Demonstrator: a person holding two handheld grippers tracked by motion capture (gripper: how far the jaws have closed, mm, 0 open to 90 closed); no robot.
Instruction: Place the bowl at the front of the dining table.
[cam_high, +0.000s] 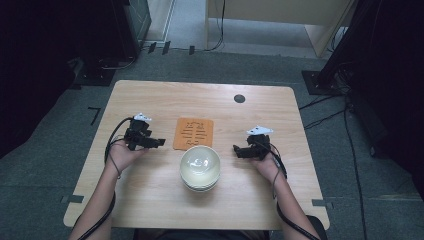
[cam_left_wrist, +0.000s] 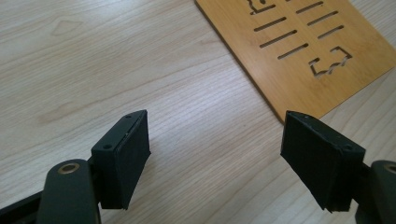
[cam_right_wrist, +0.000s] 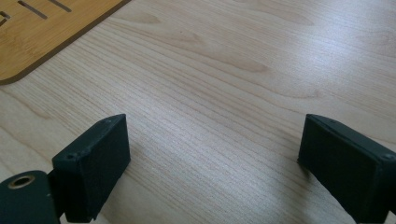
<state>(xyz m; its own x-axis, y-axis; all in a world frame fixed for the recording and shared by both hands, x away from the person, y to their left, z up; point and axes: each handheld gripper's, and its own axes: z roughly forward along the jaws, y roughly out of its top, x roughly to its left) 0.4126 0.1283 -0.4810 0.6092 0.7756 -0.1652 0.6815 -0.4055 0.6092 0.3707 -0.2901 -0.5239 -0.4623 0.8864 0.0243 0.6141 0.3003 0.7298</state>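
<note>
Nothing looks started: both sets of fingers, left gripper (cam_high: 159, 142) and right gripper (cam_high: 236, 150), are released and empty, the stacked bowls (cam_high: 200, 167) untouched between them, the wooden trivet (cam_high: 193, 133) just beyond.

Your table (cam_high: 150, 190) is light wood with wavy brown grain lines and a small dark round spot (cam_high: 239, 98) at its far side. The mat (cam_high: 193, 133) in the middle is orange-brown wood with thin lines cut through it. The stacked bowls (cam_high: 200, 167) near you are shiny creamy white. Your left gripper (cam_high: 159, 142) and right gripper (cam_high: 236, 150) are black, each with a grey plate on top. The floor (cam_high: 45, 165) is dark grey.
</note>
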